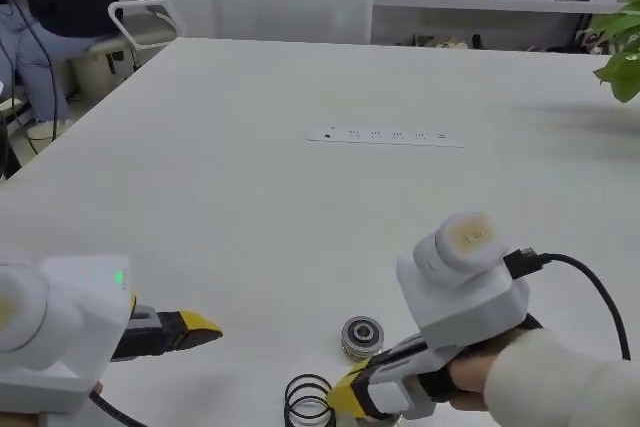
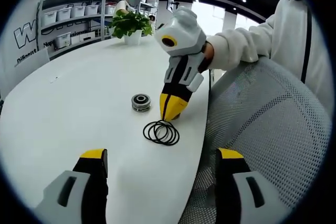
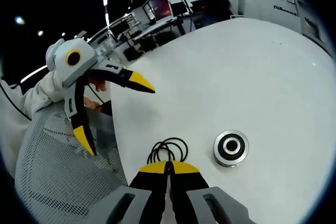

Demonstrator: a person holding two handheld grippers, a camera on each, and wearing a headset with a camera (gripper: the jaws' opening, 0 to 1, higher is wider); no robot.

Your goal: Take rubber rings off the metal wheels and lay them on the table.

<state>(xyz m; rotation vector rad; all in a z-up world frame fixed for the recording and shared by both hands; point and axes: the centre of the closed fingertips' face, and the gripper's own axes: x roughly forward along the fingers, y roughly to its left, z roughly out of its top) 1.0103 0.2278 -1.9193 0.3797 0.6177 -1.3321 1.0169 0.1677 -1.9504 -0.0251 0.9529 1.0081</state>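
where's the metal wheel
Head view: the metal wheel sits low centre on the table, just right of the rubber rings, beside the right tongs.

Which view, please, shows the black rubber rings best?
The left gripper view: the black rubber rings lie whole, unobstructed. The right claw hides their near edge in its view; the head view shows them small.

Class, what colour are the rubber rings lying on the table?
Black; the rings show best in the left gripper view.
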